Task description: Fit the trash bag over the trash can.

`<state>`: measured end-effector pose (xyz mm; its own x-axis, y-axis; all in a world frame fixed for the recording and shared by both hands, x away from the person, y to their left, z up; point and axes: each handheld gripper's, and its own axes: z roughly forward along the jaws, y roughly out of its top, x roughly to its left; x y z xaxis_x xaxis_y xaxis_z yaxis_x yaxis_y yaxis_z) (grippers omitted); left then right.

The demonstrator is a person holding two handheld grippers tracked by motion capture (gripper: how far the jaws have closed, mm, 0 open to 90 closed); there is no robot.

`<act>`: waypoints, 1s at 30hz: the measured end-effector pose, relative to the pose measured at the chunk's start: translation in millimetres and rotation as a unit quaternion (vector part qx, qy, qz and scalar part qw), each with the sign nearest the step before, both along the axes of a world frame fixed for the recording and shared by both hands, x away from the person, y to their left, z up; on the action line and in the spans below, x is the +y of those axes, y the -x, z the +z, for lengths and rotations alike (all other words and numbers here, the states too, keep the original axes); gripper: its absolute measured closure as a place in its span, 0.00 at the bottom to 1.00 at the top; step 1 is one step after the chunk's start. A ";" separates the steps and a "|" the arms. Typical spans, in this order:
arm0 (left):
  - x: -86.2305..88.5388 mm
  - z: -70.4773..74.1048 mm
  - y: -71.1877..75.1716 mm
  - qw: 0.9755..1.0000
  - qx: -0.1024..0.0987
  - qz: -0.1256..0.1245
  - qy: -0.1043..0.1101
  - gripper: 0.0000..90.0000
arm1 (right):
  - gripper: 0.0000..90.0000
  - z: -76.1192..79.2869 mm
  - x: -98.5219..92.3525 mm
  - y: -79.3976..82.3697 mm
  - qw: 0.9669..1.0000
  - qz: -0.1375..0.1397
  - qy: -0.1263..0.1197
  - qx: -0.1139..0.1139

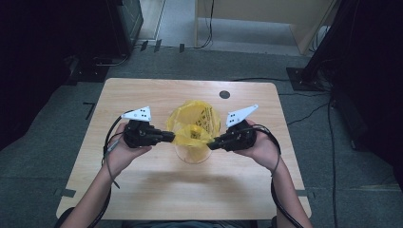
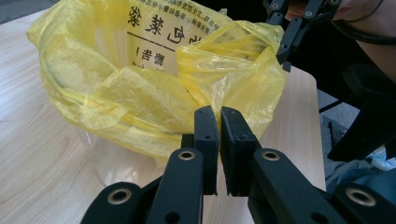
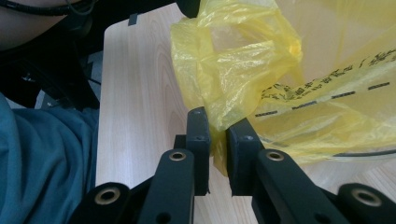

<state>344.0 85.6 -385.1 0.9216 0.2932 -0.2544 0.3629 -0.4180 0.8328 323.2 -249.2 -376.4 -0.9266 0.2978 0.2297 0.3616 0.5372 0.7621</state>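
Wooden table [image 1: 142, 190] carried a clear bin [image 1: 192, 154] lined with a yellow bag [image 1: 202, 118]. Left gripper [image 1: 170, 137] and right gripper [image 1: 212, 143] each sat clamped on the bag's near rim, jaws nearly closed.

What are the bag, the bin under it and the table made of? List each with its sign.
Bag: thin yellow plastic film, glossy, crinkled, light shows through, black print.
Bin: probably clear plastic; the table shows through its smooth wall.
Table: pale wood or wood-look laminate; grain lines, matt.
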 end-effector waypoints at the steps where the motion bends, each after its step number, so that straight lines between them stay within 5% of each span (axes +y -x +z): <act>1: 0.6 -1.1 -0.8 1.000 0.002 0.002 0.003 0.96 | 0.93 0.1 0.1 -0.4 1.000 -0.001 0.000 0.000; 7: 2.0 -8.0 -5.0 0.999 -0.008 0.039 0.024 0.96 | 0.95 -2.9 1.8 -5.2 0.999 -0.034 -0.005 -0.026; 20: 2.1 -12.6 -4.5 0.999 -0.021 0.027 0.016 0.99 | 0.98 -6.7 2.8 -5.3 0.998 -0.023 0.008 -0.050; 30: 2.9 -18.1 -8.3 0.998 -0.015 0.053 0.029 0.99 | 0.99 -10.6 6.1 -6.7 0.996 -0.030 0.016 -0.085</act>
